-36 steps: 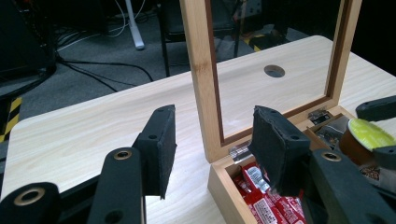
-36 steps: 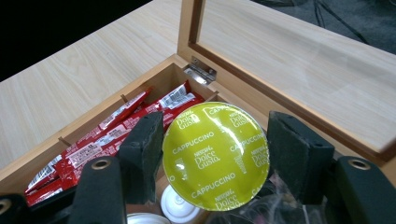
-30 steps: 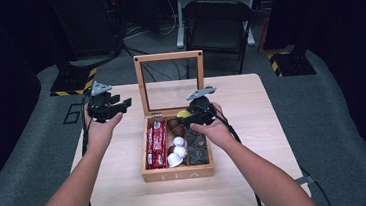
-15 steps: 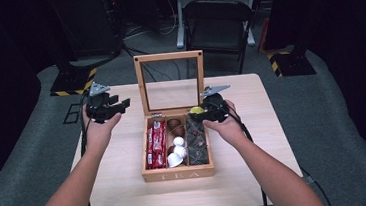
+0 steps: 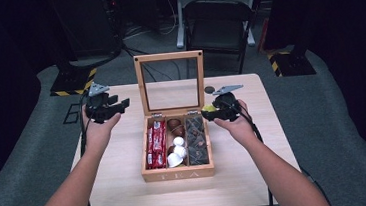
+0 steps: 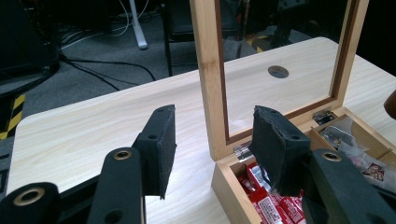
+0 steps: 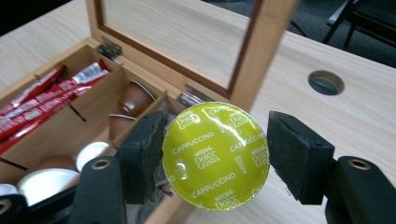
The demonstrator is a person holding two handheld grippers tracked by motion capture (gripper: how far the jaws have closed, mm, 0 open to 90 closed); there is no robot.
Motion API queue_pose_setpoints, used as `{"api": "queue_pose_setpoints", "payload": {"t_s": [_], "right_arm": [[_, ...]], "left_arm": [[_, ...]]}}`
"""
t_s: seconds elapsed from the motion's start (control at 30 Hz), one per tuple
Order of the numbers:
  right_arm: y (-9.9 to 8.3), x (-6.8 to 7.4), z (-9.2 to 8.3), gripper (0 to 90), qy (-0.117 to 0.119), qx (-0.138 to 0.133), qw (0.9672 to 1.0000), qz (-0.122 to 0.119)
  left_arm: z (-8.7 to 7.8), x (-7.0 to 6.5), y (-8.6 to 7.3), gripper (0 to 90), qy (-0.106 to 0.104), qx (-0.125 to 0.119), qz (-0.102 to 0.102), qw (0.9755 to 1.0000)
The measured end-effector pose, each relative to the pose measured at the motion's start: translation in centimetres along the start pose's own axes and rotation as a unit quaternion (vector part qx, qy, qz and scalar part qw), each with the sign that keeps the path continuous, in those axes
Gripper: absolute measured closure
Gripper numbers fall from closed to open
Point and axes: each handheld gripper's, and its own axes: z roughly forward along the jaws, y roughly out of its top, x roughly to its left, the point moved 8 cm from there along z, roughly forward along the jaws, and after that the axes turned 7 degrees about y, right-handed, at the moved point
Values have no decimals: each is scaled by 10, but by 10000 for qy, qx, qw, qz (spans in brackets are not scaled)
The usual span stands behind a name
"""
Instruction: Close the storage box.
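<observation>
Right gripper view has the right hand-held gripper (image 7: 215, 158) clamped on a green cappuccino capsule (image 7: 215, 156), lid facing the camera, held above the right edge of the wooden tea box (image 5: 177, 173) by its open glass lid (image 5: 170, 81). Left hand-held gripper (image 6: 212, 154) hovers empty, jaws partly spread, beside the box's left rear corner. Judging by this, the capsule is mid-carry; next it needs a clear spot on the bench (image 5: 257, 176) or a free compartment, then a gentle release
</observation>
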Motion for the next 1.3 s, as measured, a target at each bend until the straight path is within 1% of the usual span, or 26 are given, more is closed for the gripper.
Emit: {"api": "queue_pose_setpoints", "payload": {"t_s": [0.17, 0.23, 0.27, 0.33, 0.37, 0.43, 0.5, 0.53, 0.67, 0.7, 0.73, 0.77, 0.83, 0.87, 0.9, 1.0, 1.03, 1.07, 1.2, 1.3], "right_arm": [[-8, -13, -4, 372, -131, 29, 9999, 75], [-11, -16, -6, 372, -176, 44, 9997, 165], [-13, -21, -8, 373, -230, 49, 9996, 171], [-14, -22, -9, 372, -234, 52, 9996, 171], [-16, -24, -10, 373, -267, 72, 9995, 154], [-19, -29, -12, 372, -340, 81, 9992, 204], [-20, -31, -12, 372, -358, 86, 9991, 199], [-22, -32, -13, 372, -374, 95, 9989, 254], [-26, -36, -15, 372, -406, 128, 9988, 235], [-28, -38, -15, 373, -448, 149, 9985, 276], [-28, -38, -15, 373, -448, 149, 9985, 276], [-29, -41, -15, 372, -474, 142, 9986, 205], [-33, -43, -17, 372, -528, 187, 9979, 329], [-33, -43, -17, 372, -528, 187, 9979, 329], [-35, -46, -17, 372, -545, 185, 9980, 277], [-38, -48, -17, 372, -598, 244, 9975, 300], [-39, -50, -18, 372, -608, 295, 9975, 225], [-39, -50, -18, 373, -630, 268, 9972, 300], [-42, -53, -20, 372, -682, 286, 9968, 297], [-49, -57, -19, 372, -765, 340, 9960, 310]], "left_arm": [[0, 0, 0, 499, 10, -3, 5, 10000], [0, 0, 0, 499, 13, -7, 1, 10000], [0, 1, 0, 499, 17, -8, 0, 10000], [0, 1, 0, 498, 19, -7, -1, 10000], [1, 1, 0, 498, 22, -3, 4, 10000], [1, 1, 0, 498, 32, -5, 0, 10000], [0, 1, 0, 498, 33, -8, -4, 10000], [0, 1, 0, 498, 35, -2, 4, 10000], [1, 2, -1, 497, 47, -2, -10, 10000], [1, 2, -1, 496, 49, 3, -5, 10000], [1, 2, -1, 495, 49, 3, -5, 10000], [1, 2, -1, 495, 48, -1, -14, 10000], [0, 2, -1, 492, 53, 3, -26, 10000], [0, 2, -1, 492, 53, 3, -26, 10000], [0, 2, -1, 491, 53, 2, -28, 10000], [0, 3, -2, 491, 52, 8, -23, 10000], [0, 3, -2, 490, 53, 12, -21, 10000], [0, 3, -2, 490, 54, 12, -19, 10000], [0, 3, -2, 488, 61, 23, -17, 10000], [0, 4, -3, 487, 66, 27, -17, 10000]]}}
